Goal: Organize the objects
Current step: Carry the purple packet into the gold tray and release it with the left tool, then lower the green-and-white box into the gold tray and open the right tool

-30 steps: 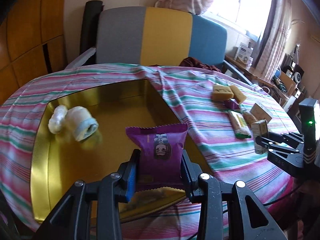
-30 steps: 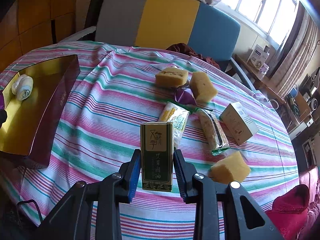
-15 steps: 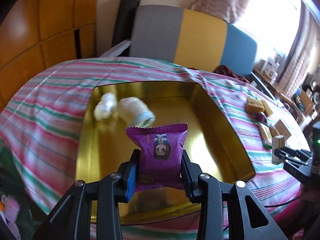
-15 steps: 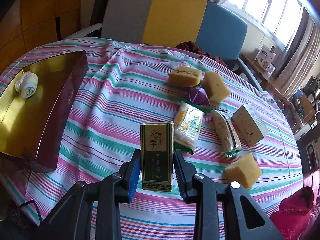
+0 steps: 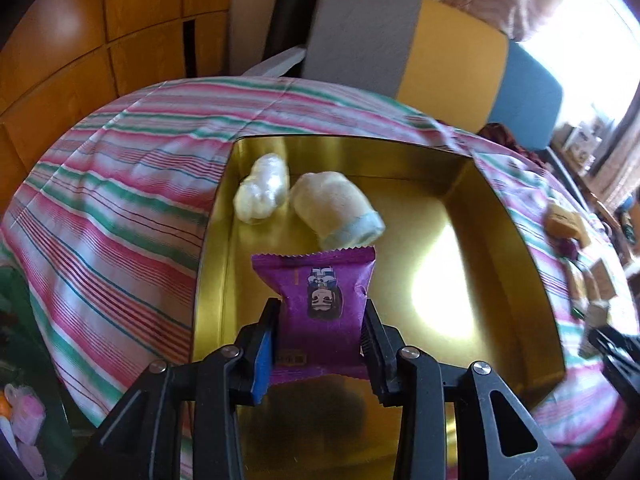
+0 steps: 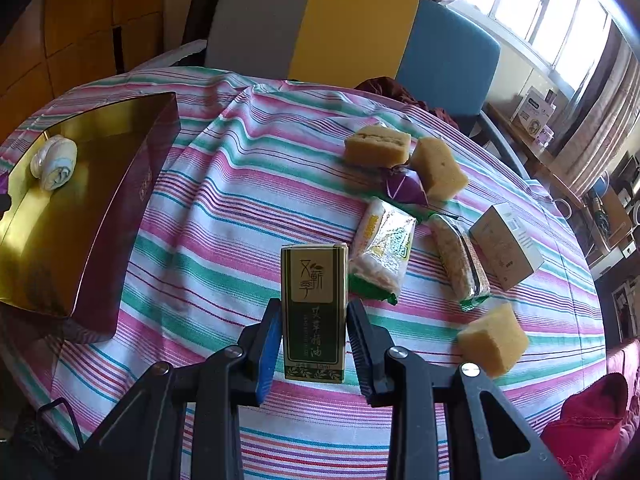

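Note:
My left gripper point(image 5: 320, 332) is shut on a purple snack packet point(image 5: 318, 300), held over the gold tray point(image 5: 512, 216). Inside the tray's far left corner lie a rolled white sock with a blue cuff point(image 5: 336, 208) and a white wrapped bundle point(image 5: 262, 194). My right gripper point(image 6: 314, 332) is shut on a small green and gold box point(image 6: 314, 308) above the striped tablecloth point(image 6: 208, 240). From the right wrist view the gold tray point(image 6: 132, 184) sits at the left with the sock point(image 6: 56, 162) in it.
On the cloth beyond the right gripper lie yellow sponge blocks point(image 6: 378, 146) point(image 6: 494, 340), two clear snack packs point(image 6: 382, 252) point(image 6: 458, 262), a purple wrapper point(image 6: 404, 188) and a white carton point(image 6: 506, 246). A grey, yellow and blue chair back point(image 6: 352, 28) stands behind the table.
The left gripper has carried the purple packet leftward over the tray, so the sock and bundle now sit just ahead of it. The right gripper has stayed in place with the box.

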